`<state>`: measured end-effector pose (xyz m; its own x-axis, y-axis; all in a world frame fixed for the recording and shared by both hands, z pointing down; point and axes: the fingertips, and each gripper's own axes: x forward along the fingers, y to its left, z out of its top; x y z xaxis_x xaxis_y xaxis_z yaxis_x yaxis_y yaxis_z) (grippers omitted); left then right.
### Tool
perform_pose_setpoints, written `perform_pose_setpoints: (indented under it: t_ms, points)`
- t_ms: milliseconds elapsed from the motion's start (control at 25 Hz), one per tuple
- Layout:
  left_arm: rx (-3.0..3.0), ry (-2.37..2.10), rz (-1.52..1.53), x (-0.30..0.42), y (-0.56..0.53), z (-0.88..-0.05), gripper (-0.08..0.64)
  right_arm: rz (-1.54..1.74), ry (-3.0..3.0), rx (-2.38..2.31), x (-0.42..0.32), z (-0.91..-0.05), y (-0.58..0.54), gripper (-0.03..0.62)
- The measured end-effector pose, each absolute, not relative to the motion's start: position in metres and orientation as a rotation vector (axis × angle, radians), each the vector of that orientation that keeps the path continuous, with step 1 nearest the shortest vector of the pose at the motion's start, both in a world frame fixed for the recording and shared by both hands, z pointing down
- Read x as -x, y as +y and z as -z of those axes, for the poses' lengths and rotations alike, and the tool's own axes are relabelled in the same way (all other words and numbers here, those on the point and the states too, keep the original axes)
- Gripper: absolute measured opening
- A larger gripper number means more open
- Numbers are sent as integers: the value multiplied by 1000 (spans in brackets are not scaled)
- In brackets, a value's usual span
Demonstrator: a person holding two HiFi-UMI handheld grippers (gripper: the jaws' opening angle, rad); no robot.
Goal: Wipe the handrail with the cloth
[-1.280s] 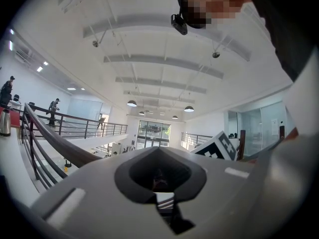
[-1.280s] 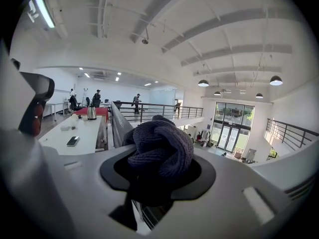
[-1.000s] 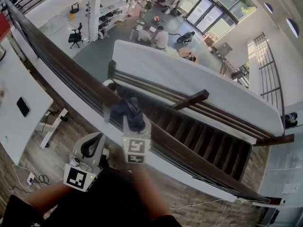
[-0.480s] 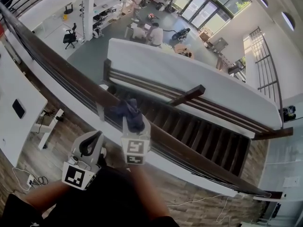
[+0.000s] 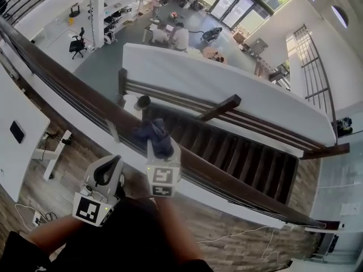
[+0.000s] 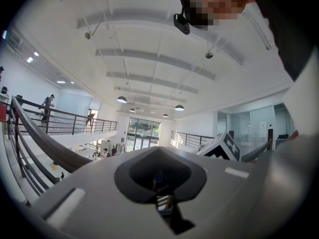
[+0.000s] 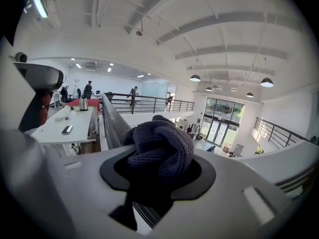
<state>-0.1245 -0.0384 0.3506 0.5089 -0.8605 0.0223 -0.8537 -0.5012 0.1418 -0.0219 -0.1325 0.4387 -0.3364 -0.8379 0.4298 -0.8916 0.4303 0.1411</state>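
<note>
The soft, light cloth (image 7: 159,146), bunched on top of the handrail (image 5: 68,83), is best gripped by its wad, as the right gripper (image 5: 158,147) pinches it, while the left gripper (image 5: 110,169), short of the handrail, has its jaws closed on nothing.

Pale grey plastic left gripper (image 5: 115,162): smooth rounded shell, dark drop-shaped opening in middle, white cube with black square markers (image 5: 89,209) at rear end. Pale grey plastic right gripper (image 5: 160,145): same kind of shell, second white marker cube (image 5: 160,179) with black pattern on top face. In both gripper views shell shows dark rounded recess (image 6: 160,176) and small paler rectangular patches (image 6: 234,172). Person wears black top (image 5: 122,239), forearms bare. Small black camera (image 6: 180,23) at head.
</note>
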Motion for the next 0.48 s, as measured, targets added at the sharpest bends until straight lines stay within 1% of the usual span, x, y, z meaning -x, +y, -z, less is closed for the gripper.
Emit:
perform_pose_setpoints:
  t_ms: [480]
  points:
    - [-2618, -1434, 76, 102, -34, -352, 0, -178, -2205, -1505, -7, -439, -120, 169]
